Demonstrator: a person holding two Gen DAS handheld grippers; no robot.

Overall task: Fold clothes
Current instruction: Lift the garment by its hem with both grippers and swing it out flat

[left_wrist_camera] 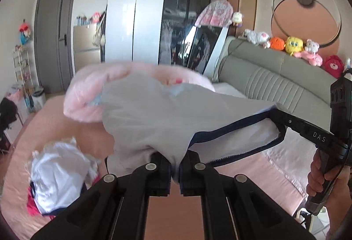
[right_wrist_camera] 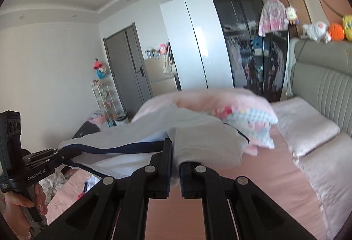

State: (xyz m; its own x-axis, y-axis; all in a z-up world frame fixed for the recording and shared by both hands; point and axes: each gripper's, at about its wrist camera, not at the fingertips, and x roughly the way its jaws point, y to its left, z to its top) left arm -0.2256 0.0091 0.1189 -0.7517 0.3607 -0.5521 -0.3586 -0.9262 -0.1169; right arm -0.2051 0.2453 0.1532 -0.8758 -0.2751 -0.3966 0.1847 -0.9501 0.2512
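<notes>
Bare bed [right_wrist_camera: 253, 185] beneath; pillows [right_wrist_camera: 308, 130] right

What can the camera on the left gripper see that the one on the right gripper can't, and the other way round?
Only the left wrist view shows the heap of white clothes on the bed and the red plush toy at the end of the headboard row. Only the right wrist view shows the two pale pink pillows by the headboard. Both show the white garment with navy trim held up between the left gripper and right gripper, each shut on it, plus the pink fluffy garment behind it and the wardrobe.
</notes>
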